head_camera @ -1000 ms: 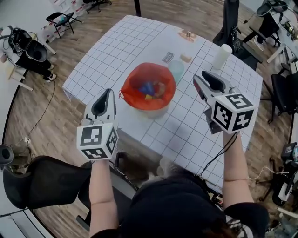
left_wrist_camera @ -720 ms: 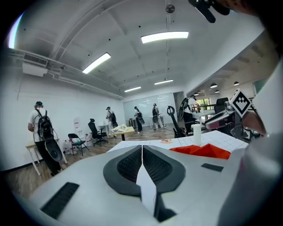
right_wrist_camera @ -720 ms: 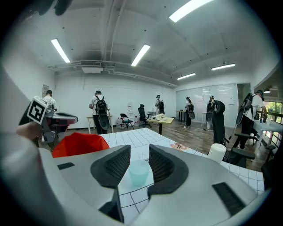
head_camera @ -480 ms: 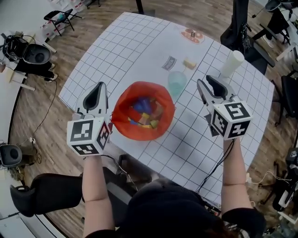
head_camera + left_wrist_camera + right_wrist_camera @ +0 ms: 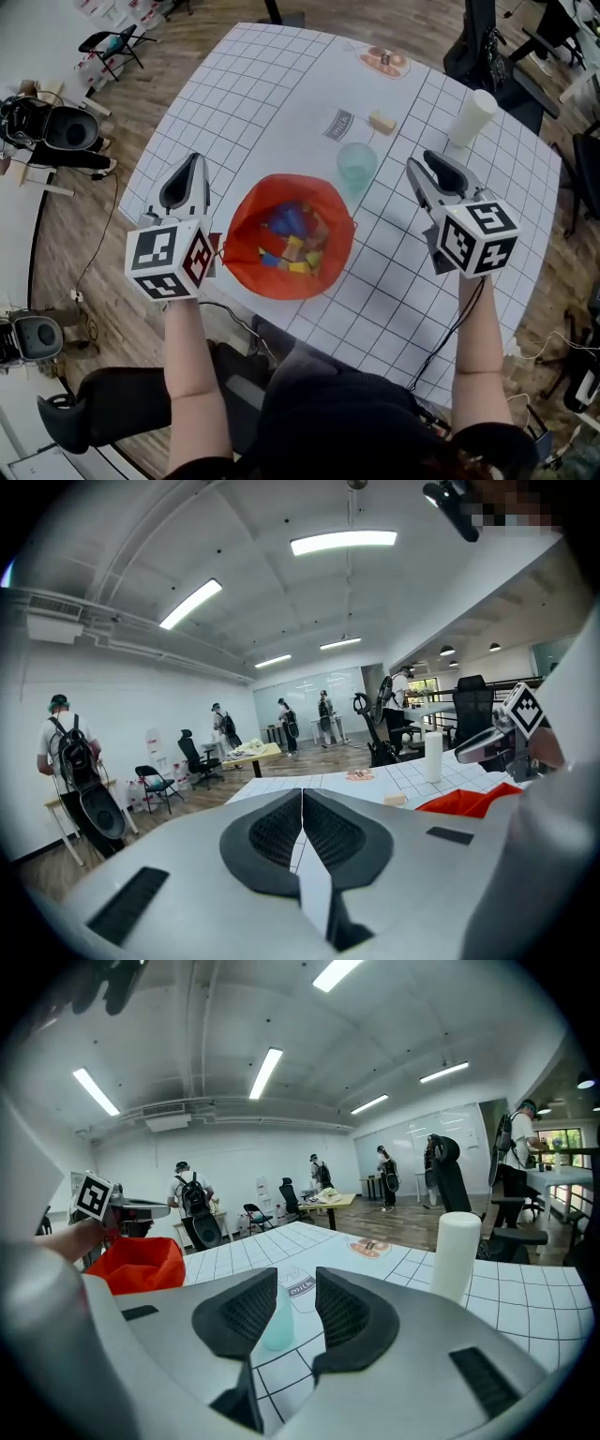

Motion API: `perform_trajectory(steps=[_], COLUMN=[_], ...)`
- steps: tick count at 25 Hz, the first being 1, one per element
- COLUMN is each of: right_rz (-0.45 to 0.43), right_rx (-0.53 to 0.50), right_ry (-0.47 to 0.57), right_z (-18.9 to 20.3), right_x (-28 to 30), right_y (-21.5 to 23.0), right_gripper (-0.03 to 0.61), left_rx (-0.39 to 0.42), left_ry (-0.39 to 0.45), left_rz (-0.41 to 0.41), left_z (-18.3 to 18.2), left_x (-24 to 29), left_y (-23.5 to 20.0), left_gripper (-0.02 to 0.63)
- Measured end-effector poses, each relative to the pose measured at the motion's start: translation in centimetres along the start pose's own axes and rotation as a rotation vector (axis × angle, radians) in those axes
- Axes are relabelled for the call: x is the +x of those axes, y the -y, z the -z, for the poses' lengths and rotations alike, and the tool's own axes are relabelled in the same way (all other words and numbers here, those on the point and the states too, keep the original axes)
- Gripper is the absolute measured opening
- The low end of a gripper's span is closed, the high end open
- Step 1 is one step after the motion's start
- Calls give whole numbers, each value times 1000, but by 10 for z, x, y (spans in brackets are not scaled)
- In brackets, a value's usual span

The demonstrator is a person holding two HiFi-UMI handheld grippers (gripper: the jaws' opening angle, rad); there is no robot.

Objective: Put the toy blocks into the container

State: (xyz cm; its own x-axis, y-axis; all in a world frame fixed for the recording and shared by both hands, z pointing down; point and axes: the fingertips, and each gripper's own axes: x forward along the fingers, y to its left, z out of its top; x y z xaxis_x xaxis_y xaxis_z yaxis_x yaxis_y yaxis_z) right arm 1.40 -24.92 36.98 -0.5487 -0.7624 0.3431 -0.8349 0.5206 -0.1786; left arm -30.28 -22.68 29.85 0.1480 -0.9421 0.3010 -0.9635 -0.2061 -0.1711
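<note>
Two claws are mine, one in each hand, and neither holds anything. My left claw (image 5: 190,169) hangs over the near-left edge of the table (image 5: 253,84), just left of the container (image 5: 246,225). In the left gripper view its jaws (image 5: 302,795) are pressed together, ribbed pads meeting along one thin line with nothing between them. They touch neither the checked cloth nor the container, whose orange wall (image 5: 469,802) shows at that view's right.

My right claw (image 5: 427,165) is right of the container and apart from it, also clear of the table top. In the right gripper view its jaws (image 5: 296,1284) stand spread with an open gap, and no pad presses on anything. A pale teal cup (image 5: 278,1322) shows through that gap, but it stands farther off on the table; from above the cup (image 5: 357,167) sits just beyond the container's far rim, left of my right claw.

The toy blocks (image 5: 292,246), blue, yellow, red and tan, lie heaped inside the orange-lined container between my two claws. Farther off, a small tan piece (image 5: 382,122) lies beside a milk card (image 5: 339,124), and a white cylinder (image 5: 472,116) stands upright beyond my right claw.
</note>
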Motion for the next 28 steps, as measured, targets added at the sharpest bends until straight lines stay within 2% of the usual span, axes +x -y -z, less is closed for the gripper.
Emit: perform_trajectory(steps=[11,18,28], right_rz=[64,102,148], right_rx=[17,-33,-149], right_ry=[-48,-96,-70], right_z=[-5,21,58], right_x=[46,82,133], right_y=[12,34,76], right_gripper=[146,150,169], left_rx=[-16,-39,-72], left_ry=[-21,-50,-110], left_rz=[138,212,264], left_z=[16,38,85], left_x=[74,114,168], left_y=[-6,0,15], left_gripper=[26,26,26])
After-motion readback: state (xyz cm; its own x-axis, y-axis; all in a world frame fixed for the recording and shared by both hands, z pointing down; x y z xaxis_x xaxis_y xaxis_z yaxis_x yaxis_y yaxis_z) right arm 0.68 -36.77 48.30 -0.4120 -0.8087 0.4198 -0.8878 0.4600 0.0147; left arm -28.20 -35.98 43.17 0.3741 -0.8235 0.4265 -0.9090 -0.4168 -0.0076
